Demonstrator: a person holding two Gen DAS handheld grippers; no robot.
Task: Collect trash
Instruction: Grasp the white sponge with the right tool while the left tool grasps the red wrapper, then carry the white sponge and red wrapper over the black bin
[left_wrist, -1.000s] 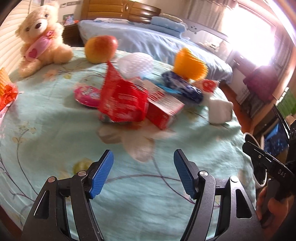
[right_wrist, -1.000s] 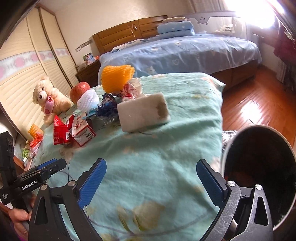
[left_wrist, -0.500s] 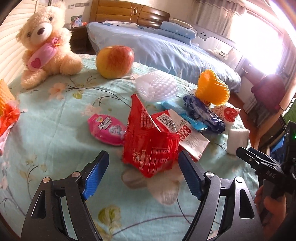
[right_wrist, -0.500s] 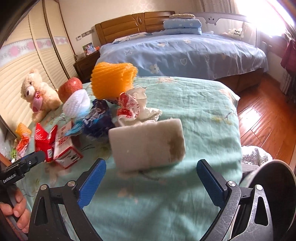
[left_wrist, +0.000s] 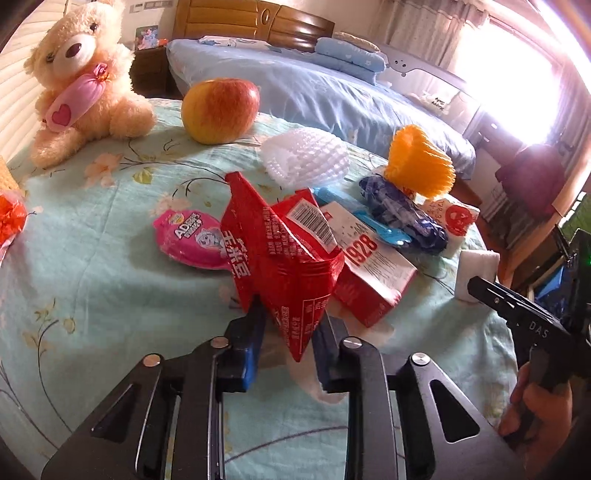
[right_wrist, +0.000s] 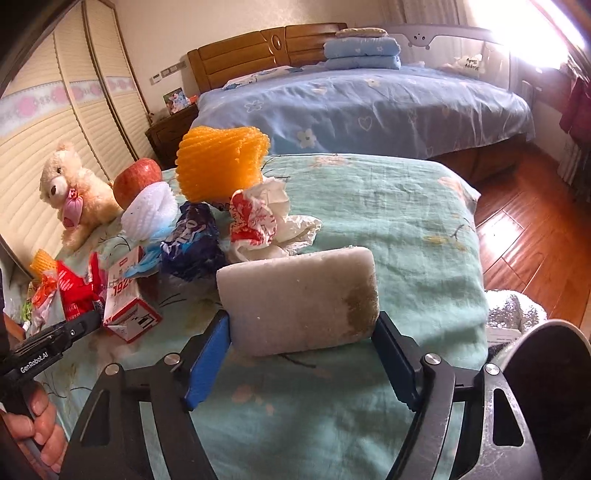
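Left gripper is clamped on the lower tip of one red snack wrapper — torn top points up, long axis roughly vertical, barcode and Chinese print visible on it. Right gripper has its blue pads against both short ends of one white foam block; the block lies with its long axis across the jaws, a brown stain at its right end, on the green floral tablecloth.

Just behind the wrapper: one red-and-white carton reading "1928", lying flat. Left of it, one pink packet marked "AD". Further back, one blue crumpled wrapper, one white foam fruit net, one orange foam fruit net, one white-and-red plastic bag.

One apple and one teddy bear sit at the far edge. "DAS" and "GenRobot.AI" are printed on the gripper bodies. Dark round bin at right, beside the table.
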